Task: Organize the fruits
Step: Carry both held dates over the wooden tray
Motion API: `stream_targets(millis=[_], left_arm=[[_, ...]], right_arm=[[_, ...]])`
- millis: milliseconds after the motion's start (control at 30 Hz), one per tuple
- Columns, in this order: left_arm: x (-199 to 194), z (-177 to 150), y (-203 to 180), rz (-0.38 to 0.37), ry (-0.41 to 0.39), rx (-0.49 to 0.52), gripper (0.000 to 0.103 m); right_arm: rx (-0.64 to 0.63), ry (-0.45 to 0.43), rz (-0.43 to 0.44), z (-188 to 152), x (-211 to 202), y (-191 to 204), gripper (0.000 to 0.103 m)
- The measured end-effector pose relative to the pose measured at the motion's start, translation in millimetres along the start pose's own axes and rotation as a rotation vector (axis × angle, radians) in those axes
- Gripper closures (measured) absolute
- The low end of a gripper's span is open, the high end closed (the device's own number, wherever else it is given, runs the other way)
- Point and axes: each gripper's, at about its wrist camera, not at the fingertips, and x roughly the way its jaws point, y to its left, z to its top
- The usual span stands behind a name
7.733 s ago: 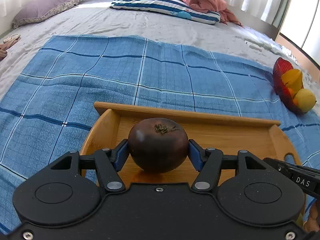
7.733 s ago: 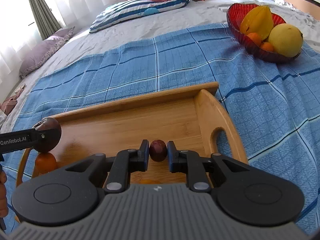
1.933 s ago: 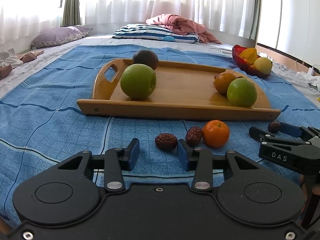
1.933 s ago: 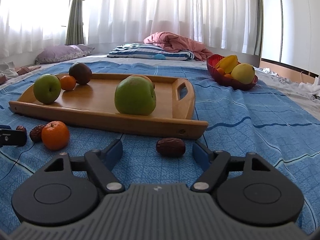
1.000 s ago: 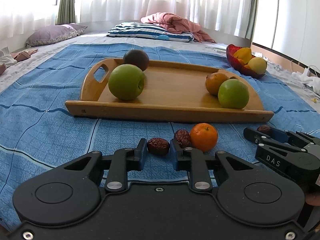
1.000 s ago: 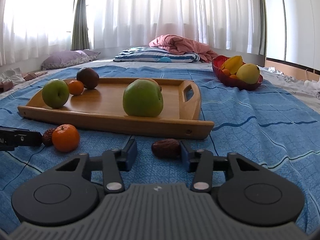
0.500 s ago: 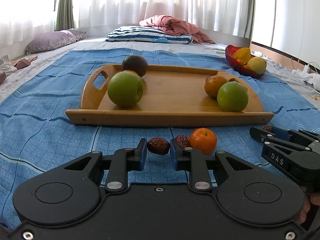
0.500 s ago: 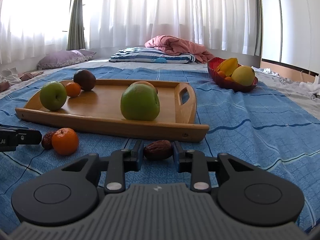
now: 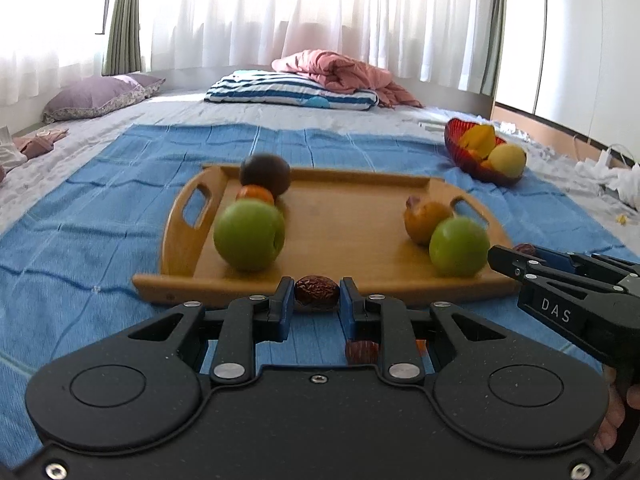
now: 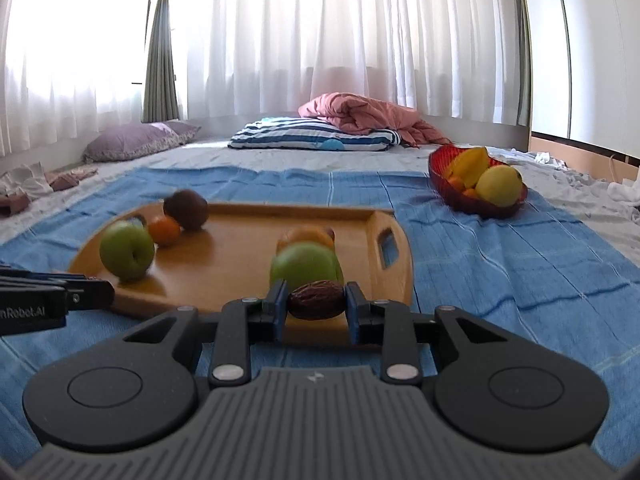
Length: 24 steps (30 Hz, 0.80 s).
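My left gripper is shut on a dried red date, held above the cloth in front of the wooden tray. My right gripper is shut on another date, lifted near the tray's front right corner; it also shows in the left wrist view. The tray holds two green apples, a dark round fruit, a small orange and an orange-brown fruit. A loose date lies on the cloth under my left gripper.
A red bowl of yellow and orange fruit sits on the blue checked cloth to the far right. Pillows and a pink blanket lie at the back of the bed.
Both grippers closed on dates on the cloth and have lifted them up and toward the tray. The tangerine on the cloth is now hidden below my left gripper.
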Motion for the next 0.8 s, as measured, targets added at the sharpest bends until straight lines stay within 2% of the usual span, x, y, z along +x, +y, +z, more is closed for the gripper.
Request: stream_targets(millis=[133,267,467,800], left_arm=[[5.9,22.4,7.5,-0.043,0.016,-0.034,0.080],[12.8,40.5,13.5,-0.052,0.019,-0.042,0.080],[33.6,54.1,17.5,-0.072,0.072,-0.058,0.080],[74.5,55.5,-0.1,-0.070,0.142,-0.015,0.080]], right_arm=[[0.014,0.024,0.019,20.8,8.7,-0.4,0.069],[0.036,0.053,0.026,36.9,19.3,-3.7,0.069],[0.099,0.117,0.096,53.6,36.1,-7.5,0.069],[0.173,0.335,0.180,76.9,89.5,-1.6,0.068]])
